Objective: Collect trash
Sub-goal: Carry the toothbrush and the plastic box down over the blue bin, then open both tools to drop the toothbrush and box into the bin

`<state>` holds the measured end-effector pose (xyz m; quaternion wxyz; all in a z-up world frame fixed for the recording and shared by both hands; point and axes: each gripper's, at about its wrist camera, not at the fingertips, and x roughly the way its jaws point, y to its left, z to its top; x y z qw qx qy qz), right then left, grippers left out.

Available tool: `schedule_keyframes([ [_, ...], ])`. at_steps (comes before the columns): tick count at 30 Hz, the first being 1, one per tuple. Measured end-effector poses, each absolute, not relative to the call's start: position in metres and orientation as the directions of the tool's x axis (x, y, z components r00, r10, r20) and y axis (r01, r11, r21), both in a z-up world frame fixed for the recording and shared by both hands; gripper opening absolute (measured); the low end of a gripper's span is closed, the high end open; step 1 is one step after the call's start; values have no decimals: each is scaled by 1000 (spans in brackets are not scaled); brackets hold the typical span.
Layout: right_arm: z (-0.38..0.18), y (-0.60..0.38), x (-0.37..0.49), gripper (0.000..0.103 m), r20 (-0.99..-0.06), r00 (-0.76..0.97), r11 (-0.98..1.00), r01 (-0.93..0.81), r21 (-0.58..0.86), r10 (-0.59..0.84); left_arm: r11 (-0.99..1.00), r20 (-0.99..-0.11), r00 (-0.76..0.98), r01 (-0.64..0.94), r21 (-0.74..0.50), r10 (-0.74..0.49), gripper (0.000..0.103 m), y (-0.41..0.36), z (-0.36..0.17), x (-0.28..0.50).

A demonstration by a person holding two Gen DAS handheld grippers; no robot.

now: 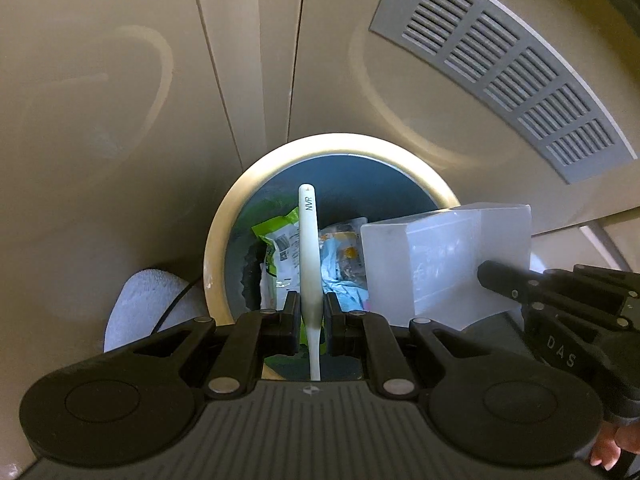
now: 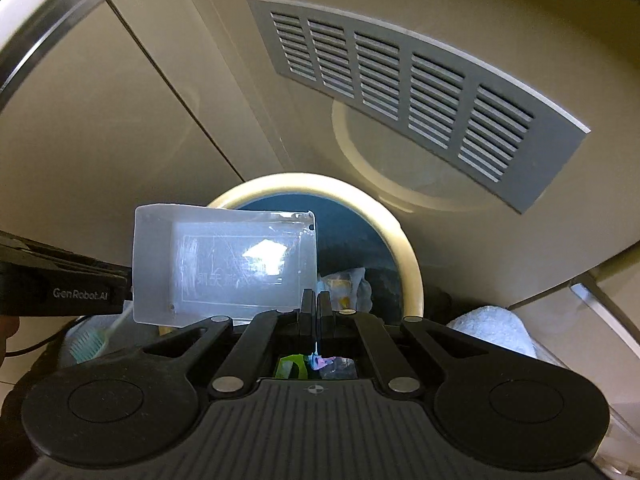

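Left gripper (image 1: 311,312) is pointing down over one round cream-rimmed trash bin (image 1: 224,216) and is gripping one cream-white plastic toothbrush (image 1: 309,256) by its handle. Its jaws are standing only slightly apart, with both pads pressing on the handle's sides. The handle end, printed with the letters NVR, is projecting forward past the fingertips, over the bin opening. In the right wrist view the bristled head, pale teal, is showing below and behind this gripper's body.

Right gripper (image 2: 316,312) is closed fully, pinching the thin edge of one translucent frosted plastic box (image 2: 224,268), rectangular and open-faced. The box is extending to the left of the fingertips, over the near left part of the bin rim. In the left wrist view the same box is sitting just to the right of the left gripper's fingertips, with the right gripper's fingers reaching it from the right.

Inside the bin, directly below both grippers, at least two crumpled pieces of trash are lying: one green and white printed wrapper (image 1: 278,248) to the left of the toothbrush, and one pale blue and orange wrapper (image 1: 344,264) to its right. An exact count of the pieces is not possible, because both grippers are covering part of the bin.

One grey slatted vent panel (image 1: 508,68), with five groups of slats, is lying on the beige surface ahead and to the right of both grippers. One white towel-like bundle (image 1: 140,304) is lying just beside the bin, left of the left gripper.
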<state>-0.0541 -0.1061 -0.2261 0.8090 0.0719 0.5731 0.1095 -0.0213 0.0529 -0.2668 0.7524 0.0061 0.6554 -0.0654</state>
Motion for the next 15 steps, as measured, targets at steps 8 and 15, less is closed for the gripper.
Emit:
schedule_keyframes([
  [8,-255,-98,-42,1,-938,260,973,-80,217,231,994,-995,93,109,-19,-30,12,46,-292,-12],
  [15,-262,-96,-35,4,-949,244,979,-42,197,202,993,-997,76,115,7,-2,14,41,-309,-6],
])
